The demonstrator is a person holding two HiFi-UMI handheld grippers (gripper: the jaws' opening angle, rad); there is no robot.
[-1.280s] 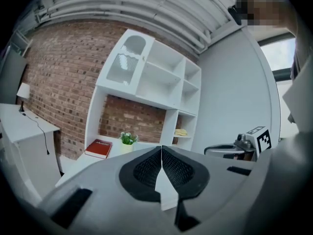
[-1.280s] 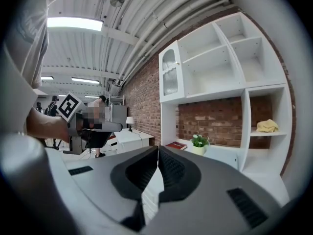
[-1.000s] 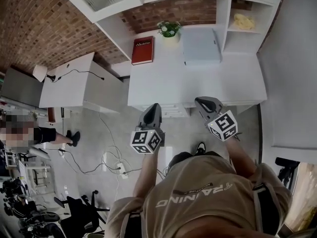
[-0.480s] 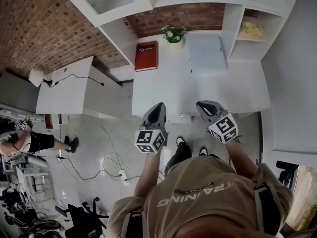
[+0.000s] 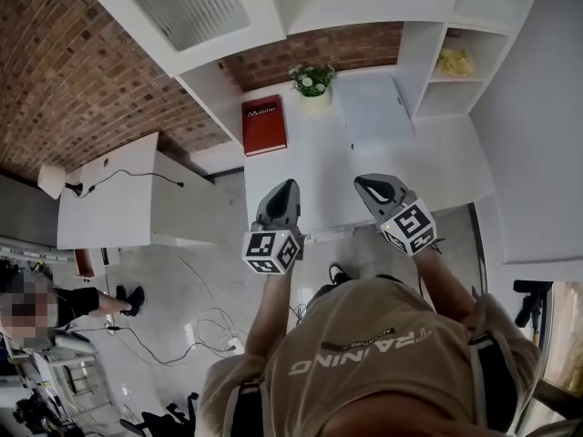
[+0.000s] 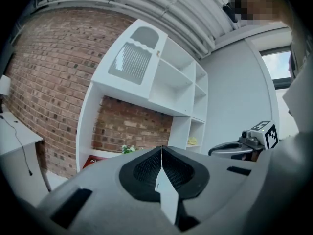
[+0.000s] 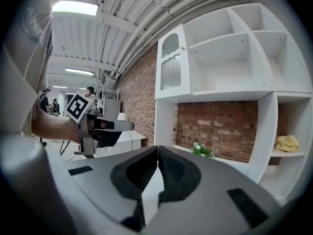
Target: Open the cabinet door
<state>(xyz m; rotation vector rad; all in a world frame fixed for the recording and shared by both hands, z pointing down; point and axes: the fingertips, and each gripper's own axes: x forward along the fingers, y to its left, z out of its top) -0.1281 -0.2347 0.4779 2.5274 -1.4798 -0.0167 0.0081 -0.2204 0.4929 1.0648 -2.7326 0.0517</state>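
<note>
So, both grippers are held up in front of the person, side by side but apart, over the near edge of the table [image 5: 437,157]. On the left gripper [image 5: 286,188] the fingers are clenched tight with nothing between them. The right gripper [image 5: 363,183] is the same deal, fingers pressed together and empty. Neither one touches anything.

The cabinet door [image 5: 182,3] is at the top left of the white shelf unit [image 5: 414,57], above the table and well away from both grippers. It has a ribbed pane with an arched bit on top. It looks shut to me, though from these angles it's hard to be sure.

On the table there's a red book [image 5: 263,124], a little plant [image 5: 311,80] back by the brick wall [image 5: 310,48], and a pale flat thing [image 5: 373,107] just beside the plant. Something yellow [image 5: 455,62] sits in a cubby on the right.
</note>
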